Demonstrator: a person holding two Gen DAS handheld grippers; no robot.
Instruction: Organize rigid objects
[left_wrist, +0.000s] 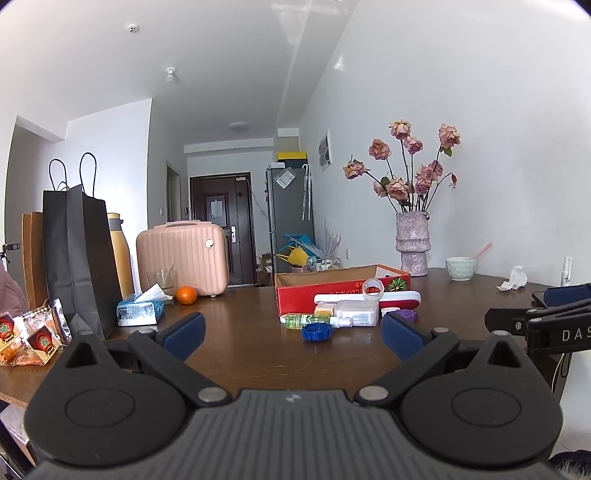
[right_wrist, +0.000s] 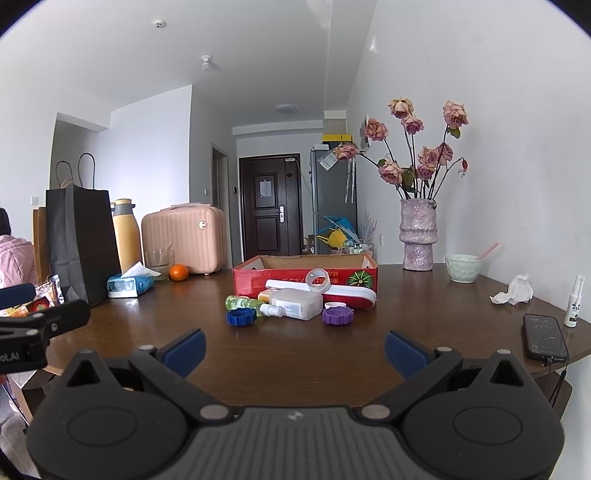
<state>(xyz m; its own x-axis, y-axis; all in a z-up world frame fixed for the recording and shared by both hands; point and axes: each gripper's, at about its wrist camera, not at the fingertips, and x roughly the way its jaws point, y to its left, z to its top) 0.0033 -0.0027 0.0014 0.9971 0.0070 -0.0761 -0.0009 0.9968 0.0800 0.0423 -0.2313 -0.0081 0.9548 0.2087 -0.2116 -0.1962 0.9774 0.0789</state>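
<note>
Clutter: small rigid items lie bunched on my dark wooden table (right_wrist: 295, 354), just before the open red cardboard box (right_wrist: 258, 282), ahead of both tools.
Left gripper (left_wrist: 291, 334): jaws spread, nothing between them.
Right gripper (right_wrist: 294, 349): jaws apart, empty.
Green clear bottle (right_wrist: 243, 303): on its side, long axis left-right, white cap rightward.
Caps: blue ridged cap (right_wrist: 241, 317) and purple ridged cap (right_wrist: 337, 316) lie nearest me.
</note>
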